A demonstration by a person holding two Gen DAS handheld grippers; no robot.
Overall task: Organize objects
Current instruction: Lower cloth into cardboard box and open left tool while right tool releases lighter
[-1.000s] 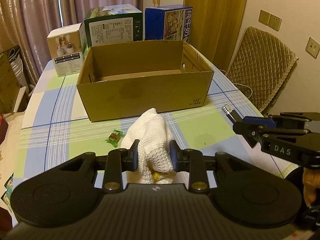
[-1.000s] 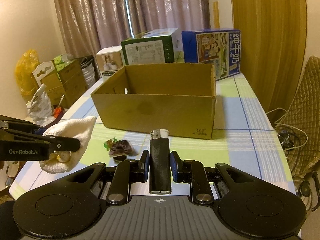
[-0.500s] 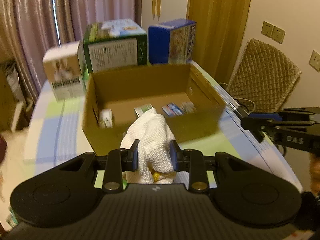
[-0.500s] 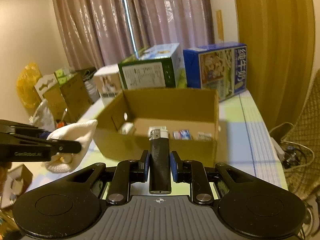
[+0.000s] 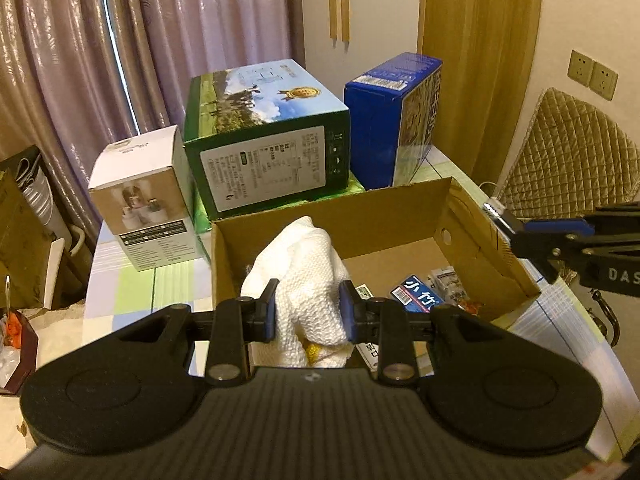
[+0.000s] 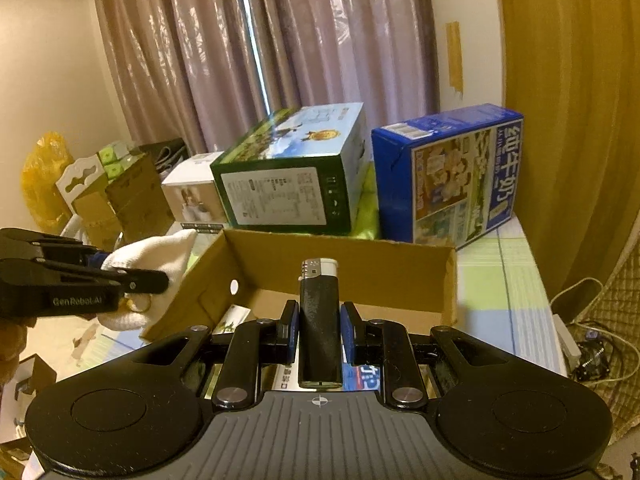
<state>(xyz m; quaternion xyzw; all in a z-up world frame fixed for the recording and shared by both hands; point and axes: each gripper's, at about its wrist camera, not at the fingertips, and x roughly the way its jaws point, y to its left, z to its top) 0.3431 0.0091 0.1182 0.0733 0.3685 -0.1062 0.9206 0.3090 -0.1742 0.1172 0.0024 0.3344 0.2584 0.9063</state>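
Small packets (image 5: pixel 420 298) already inside cardboard box (image 5: pixel 404 204). Left gripper (image 5: pixel 307 312) clamping white cloth (image 5: pixel 304 264), right gripper (image 6: pixel 319 330) clenching black lighter (image 6: pixel 319 320). Both held above box, not yet dropped.

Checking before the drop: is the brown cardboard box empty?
No, the brown cardboard box already holds small packets on its floor.

A home: curtains (image 6: pixel 280 60), checked tablecloth (image 5: pixel 148 280), quilted chair (image 5: pixel 576 152).
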